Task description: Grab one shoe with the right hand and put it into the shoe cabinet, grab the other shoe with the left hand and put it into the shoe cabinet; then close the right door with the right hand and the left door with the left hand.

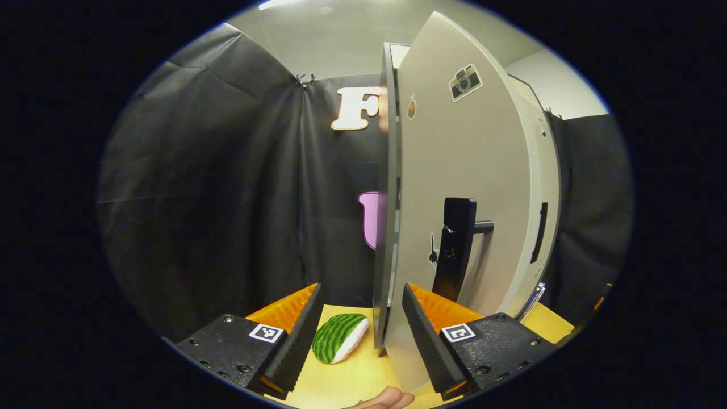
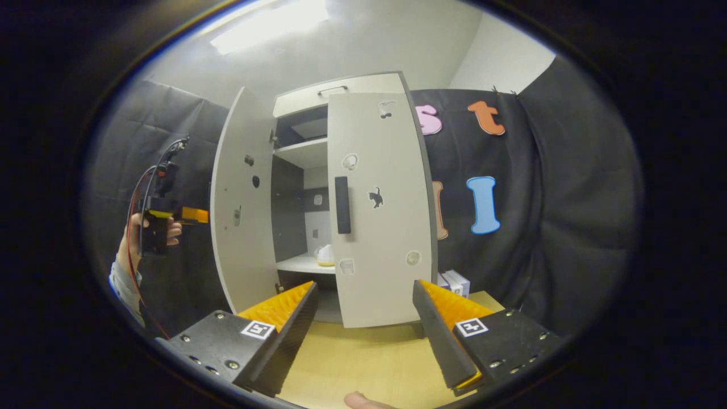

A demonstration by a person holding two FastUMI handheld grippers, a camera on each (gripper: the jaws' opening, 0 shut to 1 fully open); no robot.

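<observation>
In the right gripper view the pale shoe cabinet (image 2: 341,88) stands on the far side of a wooden table. Its right door (image 2: 386,250), with a black handle (image 2: 341,213), covers the right half. The left door (image 2: 241,199) swings wide open. A white shoe (image 2: 325,254) rests on the lower shelf inside. My right gripper (image 2: 364,284) is open and empty, short of the right door. A hand holds my left gripper (image 2: 196,215) close to the left door's outer side. In the left gripper view my left gripper (image 1: 362,287) is open, the door's edge (image 1: 387,199) straight ahead, its handle (image 1: 454,250) to the right.
A green striped soft thing with a white side (image 1: 339,338) lies on the yellow table (image 1: 352,380) by the left door's foot. Small white boxes (image 2: 454,281) sit right of the cabinet. Bare tabletop (image 2: 363,352) lies before the right gripper. Black cloth walls close in the booth.
</observation>
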